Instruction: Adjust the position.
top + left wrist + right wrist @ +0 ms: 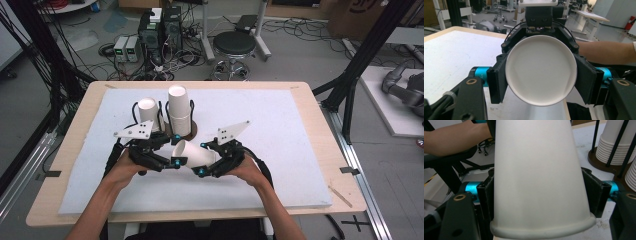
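Note:
A white paper cup [195, 154] lies on its side in the air between both grippers, over the near middle of the white mat. My left gripper [176, 149] is shut on the narrow bottom end; in the left gripper view the cup's round base [541, 72] faces the camera between the two black jaws. My right gripper [202, 158] comes from the other side, and its jaws press on the cup's wall [536, 182] just ahead of the rolled rim. The inside of the cup is hidden.
Two stacks of white cups stand in black wire holders behind the grippers, a tall one [179, 112] and a shorter one [147, 112]. The white mat [280, 150] covers a wooden table [320, 125]. A stool [235, 45] and computer boxes [160, 30] are on the floor beyond.

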A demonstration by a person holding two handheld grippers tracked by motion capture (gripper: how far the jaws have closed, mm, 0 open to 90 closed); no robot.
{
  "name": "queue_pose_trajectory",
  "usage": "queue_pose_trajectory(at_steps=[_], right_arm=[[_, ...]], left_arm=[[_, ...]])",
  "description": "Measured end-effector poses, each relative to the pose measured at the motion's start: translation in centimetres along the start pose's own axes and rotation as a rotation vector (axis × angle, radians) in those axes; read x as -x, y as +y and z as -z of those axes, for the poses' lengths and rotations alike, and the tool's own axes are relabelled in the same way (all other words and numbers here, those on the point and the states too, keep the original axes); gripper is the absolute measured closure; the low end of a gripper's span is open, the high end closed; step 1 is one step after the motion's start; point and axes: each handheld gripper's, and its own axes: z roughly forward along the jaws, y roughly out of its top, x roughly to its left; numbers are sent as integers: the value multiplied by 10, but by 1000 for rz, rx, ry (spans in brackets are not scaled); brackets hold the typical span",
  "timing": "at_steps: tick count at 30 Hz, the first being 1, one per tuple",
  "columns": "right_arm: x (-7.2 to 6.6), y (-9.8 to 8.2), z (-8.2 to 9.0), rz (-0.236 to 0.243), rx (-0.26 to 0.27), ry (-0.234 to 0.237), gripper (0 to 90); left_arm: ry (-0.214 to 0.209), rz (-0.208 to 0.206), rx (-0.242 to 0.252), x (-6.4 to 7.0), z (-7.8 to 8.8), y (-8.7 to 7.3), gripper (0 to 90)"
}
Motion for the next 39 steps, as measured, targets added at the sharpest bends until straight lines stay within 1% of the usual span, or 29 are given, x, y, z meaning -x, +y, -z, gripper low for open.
queue_pose_trajectory(at_steps=[2, 3, 4, 5, 6, 7, 9, 10, 11, 12, 14, 15, 16, 17, 18, 20, 25, 27, 28, 29, 30, 31, 32, 33, 35, 37, 39], right_arm=[[-1, -1, 0, 17, -4, -3, 293], [-1, -1, 0, 17, -4, -3, 293], [-1, -1, 0, 23, -3, -1, 299], [-1, -1, -1, 24, -6, -2, 316], [-2, -1, -1, 34, -11, -10, 316], [-3, -1, -1, 33, -15, -10, 316], [-3, -1, -1, 37, -8, -13, 317], [-3, -1, -1, 37, -8, -13, 317], [-3, -1, -1, 35, -9, -13, 317], [-3, -1, 0, 34, -13, -11, 317], [-2, -1, 0, 34, -6, -18, 318], [-2, -1, 0, 34, -6, -18, 318], [-2, -1, 1, 35, -9, -17, 318], [-2, -1, 1, 35, -9, -17, 318], [-3, -1, 1, 29, -10, -20, 318], [-2, -1, 1, 34, -13, -17, 318], [-2, -1, 1, 35, -14, -16, 319], [-2, -1, 1, 33, -15, -19, 319], [-2, -1, 1, 36, -16, -20, 318], [-2, -1, 1, 29, -16, -21, 318], [-2, -1, 1, 32, -20, -21, 319], [-2, -1, 2, 32, -23, -22, 318], [-2, -1, 2, 27, -40, -27, 318], [-2, -1, 2, 27, -40, -27, 318], [-1, 0, 4, 36, -57, -35, 318], [-1, 1, 6, 30, -70, -39, 318], [-2, 4, 9, 33, -92, -46, 318]], left_arm=[[3, -6, -8, 0, 0, 0, 342], [6, -6, -9, 1, -1, -1, 342], [23, -17, -19, 1, -1, -1, 337], [36, -24, -29, 2, -1, -1, 260], [42, -22, -32, 1, -2, -1, 260], [46, -9, -34, 1, -2, -2, 214], [30, -1, -26, -1, -1, -2, 92], [28, 3, -19, -1, 0, -2, 92], [38, -11, -23, -1, 1, -2, 88], [49, -12, -27, -1, 2, -2, 70], [56, -13, -34, -1, 3, -3, 66], [57, -11, -33, -2, 4, -3, 66], [49, -5, -36, -2, 4, -3, 66], [45, 7, -32, -2, 4, -4, 66], [40, 6, -38, -3, 4, -4, 66], [34, 14, -32, -2, 3, -4, 66], [43, 25, -48, -4, 4, -4, 66], [56, 18, -58, -4, 5, -3, 66], [62, 18, -68, -3, 5, -3, 66], [68, 16, -88, -3, 5, -2, 66], [71, 9, -109, -2, 5, -1, 66], [69, 5, -131, 0, 5, 1, 66], [59, -4, -146, 1, 5, 2, 66], [47, -2, -157, 2, 5, 3, 66], [39, -7, -195, 3, 6, 6, 66], [43, 1, -230, 3, 7, 8, 66], [49, -6, -257, 1, 10, 9, 66]])
